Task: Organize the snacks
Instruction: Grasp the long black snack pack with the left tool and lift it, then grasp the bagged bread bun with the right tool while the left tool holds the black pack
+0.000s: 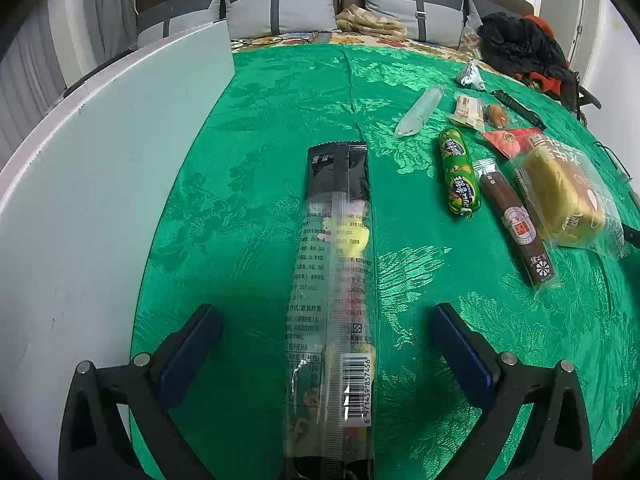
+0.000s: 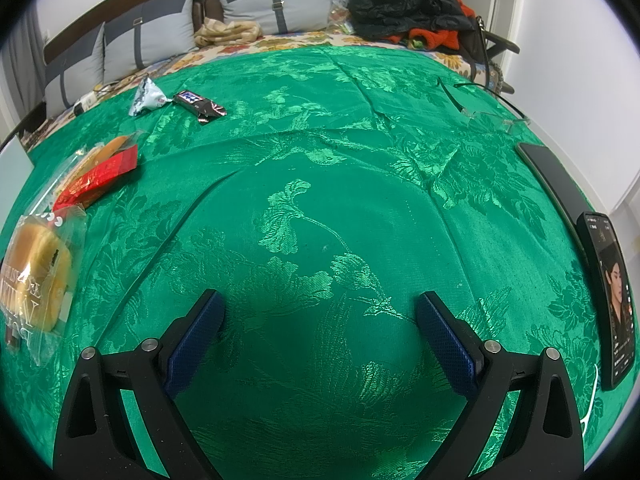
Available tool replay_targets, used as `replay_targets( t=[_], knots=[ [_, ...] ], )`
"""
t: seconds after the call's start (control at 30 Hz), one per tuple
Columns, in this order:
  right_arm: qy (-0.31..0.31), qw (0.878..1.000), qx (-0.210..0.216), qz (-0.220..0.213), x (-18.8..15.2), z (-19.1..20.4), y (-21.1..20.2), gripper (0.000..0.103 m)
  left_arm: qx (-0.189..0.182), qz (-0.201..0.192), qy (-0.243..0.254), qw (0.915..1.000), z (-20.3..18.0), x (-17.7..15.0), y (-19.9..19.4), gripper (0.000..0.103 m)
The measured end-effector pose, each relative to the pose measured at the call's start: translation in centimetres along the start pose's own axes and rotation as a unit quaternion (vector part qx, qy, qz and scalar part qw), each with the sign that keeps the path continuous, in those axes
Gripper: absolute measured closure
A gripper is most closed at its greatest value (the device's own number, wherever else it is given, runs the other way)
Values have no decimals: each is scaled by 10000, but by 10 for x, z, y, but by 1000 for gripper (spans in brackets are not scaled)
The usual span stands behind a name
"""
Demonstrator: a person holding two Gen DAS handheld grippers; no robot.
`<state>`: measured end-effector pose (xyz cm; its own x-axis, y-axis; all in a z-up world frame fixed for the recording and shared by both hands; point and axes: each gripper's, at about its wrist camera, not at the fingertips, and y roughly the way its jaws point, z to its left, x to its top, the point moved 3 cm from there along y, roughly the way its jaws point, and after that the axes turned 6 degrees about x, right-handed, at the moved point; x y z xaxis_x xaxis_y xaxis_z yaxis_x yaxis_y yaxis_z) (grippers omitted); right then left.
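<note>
Left wrist view: left gripper (image 1: 326, 344) spread wide, pads clear of the long candy pack (image 1: 334, 280) lying between them on the green cloth (image 1: 260, 120), beside the white board (image 1: 100, 180). To the right lie a green sausage (image 1: 458, 172), brown sausage (image 1: 516, 224), cake (image 1: 564, 196), red packet (image 1: 506, 140) and clear tube (image 1: 420, 110), roughly side by side; grouping appears partly done.

Right wrist view: right gripper (image 2: 320, 338) released, empty over bare cloth. Silver pouch (image 2: 147, 98) and chocolate bar (image 2: 200, 106) lie apart at far left, likely still to sort.
</note>
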<state>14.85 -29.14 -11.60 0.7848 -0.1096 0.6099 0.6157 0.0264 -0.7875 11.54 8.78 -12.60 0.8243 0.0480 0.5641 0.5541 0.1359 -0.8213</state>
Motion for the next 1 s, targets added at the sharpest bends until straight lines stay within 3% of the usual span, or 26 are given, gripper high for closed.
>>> replay_targets(
  t=[0.23, 0.33, 0.43, 0.57, 0.63, 0.7, 0.83, 0.9, 1.0],
  knots=[
    [-14, 10000, -1, 6, 0, 0, 0, 4, 1, -15, -1, 10000, 0, 0, 0, 0],
    [224, 9977, 91, 637, 11, 4, -3, 6, -4, -18, -3, 10000, 0, 0, 0, 0],
    [846, 9878, 1206, 502, 24, 40, -32, 6, -1, -20, -4, 10000, 0, -1, -1, 0],
    [463, 9793, 1792, 821, 32, 124, -46, 6, -4, -20, -1, 10000, 1, -1, -1, 0],
    [296, 9805, 1689, 959, 32, 156, -40, 6, -9, -21, 4, 10000, 1, -1, -2, 0],
    [-12, 9842, 1289, 1213, 29, 188, -21, 6, -9, -22, 7, 10000, 0, 0, -2, 0],
    [-351, 9830, 824, 1606, 17, 210, 9, 5, -14, -22, 7, 10000, 0, 0, -2, 0],
    [-147, 9822, 970, 1600, 17, 205, 10, 8, -25, -26, 13, 10000, 1, -1, -3, 0],
    [129, 9815, 1250, 1445, 20, 187, -5, 23, -31, -34, 15, 10000, 1, -2, -3, 0]
  ],
)
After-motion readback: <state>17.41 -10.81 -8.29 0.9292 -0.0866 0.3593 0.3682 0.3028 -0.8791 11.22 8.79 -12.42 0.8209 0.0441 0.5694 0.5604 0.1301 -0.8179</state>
